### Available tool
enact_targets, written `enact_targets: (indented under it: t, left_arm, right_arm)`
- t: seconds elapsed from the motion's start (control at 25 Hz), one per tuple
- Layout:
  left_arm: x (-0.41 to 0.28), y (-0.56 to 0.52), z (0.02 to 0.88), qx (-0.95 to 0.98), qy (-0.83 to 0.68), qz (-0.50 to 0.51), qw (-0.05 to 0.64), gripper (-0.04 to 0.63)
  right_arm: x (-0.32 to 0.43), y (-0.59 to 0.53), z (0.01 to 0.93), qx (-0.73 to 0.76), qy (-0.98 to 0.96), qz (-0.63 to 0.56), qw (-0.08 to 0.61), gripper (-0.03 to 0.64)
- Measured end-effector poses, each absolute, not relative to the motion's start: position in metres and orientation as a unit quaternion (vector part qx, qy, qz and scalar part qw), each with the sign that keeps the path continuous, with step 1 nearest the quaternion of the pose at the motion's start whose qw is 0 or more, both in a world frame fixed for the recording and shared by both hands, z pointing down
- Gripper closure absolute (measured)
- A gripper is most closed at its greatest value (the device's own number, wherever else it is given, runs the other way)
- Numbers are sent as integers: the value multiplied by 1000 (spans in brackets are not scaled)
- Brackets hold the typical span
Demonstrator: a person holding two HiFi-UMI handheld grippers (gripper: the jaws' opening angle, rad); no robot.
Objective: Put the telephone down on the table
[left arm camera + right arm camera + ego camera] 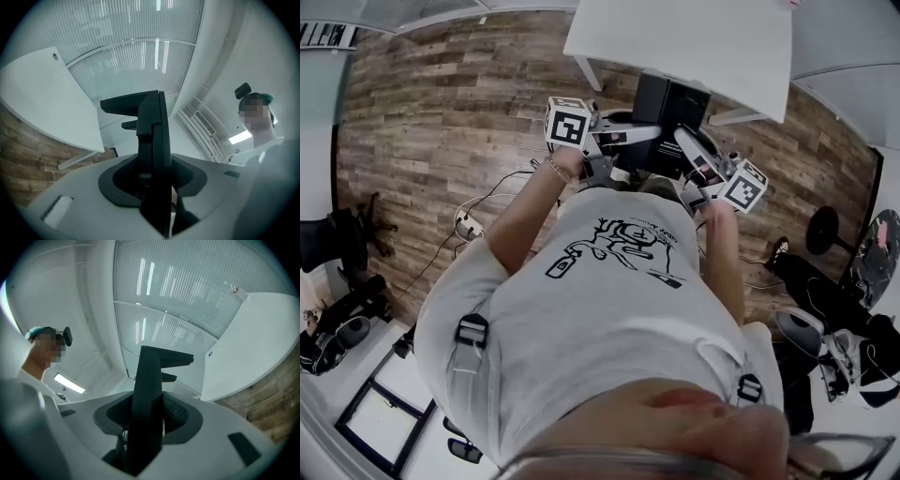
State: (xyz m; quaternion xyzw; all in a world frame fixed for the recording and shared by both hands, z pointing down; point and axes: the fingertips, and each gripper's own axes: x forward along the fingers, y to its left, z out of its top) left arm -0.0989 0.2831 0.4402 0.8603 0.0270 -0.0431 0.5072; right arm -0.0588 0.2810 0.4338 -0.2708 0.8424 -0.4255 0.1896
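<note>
Telephone (661, 98) hangs above the floor, short of the white table (703, 42), clamped edge-on by your left gripper (642, 134) and your right gripper (692, 150); loosen either pinch early, or tilt one side, and it could slip and drop.

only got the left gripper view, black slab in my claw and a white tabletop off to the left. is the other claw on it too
observer: Yes. The right claw is shut on the telephone from the opposite side.
operator: am i over the table yet
observer: Not quite, as far as the head view shows. The telephone hangs just short of the near edge of the white table, above the wooden floor.
operator: anything underfoot
observer: A white power strip with cables lies on the floor on the person's left side.
</note>
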Motion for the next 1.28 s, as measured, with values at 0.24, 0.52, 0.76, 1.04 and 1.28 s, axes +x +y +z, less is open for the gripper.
enact_targets:
  t: [0.24, 0.52, 0.76, 1.04, 1.28]
  left_arm:
    - [-108, 272, 445, 862, 29, -45, 504, 434]
    - [-107, 256, 449, 860, 25, -42, 508, 434]
    - [-84, 236, 452, 859, 30, -36, 509, 434]
    - [-38, 196, 451, 854, 24, -30, 519, 434]
    - [31, 147, 452, 853, 17, -21, 522, 434]
  right_arm:
    - [-68, 270, 437, -274, 841, -428, 188, 459]
    - [-68, 255, 440, -268, 837, -434, 199, 459]
    - [-43, 234, 444, -277, 834, -432, 200, 459]
    - [3, 194, 444, -278, 829, -436, 212, 459]
    - [71, 145, 446, -273, 825, -443, 221, 459]
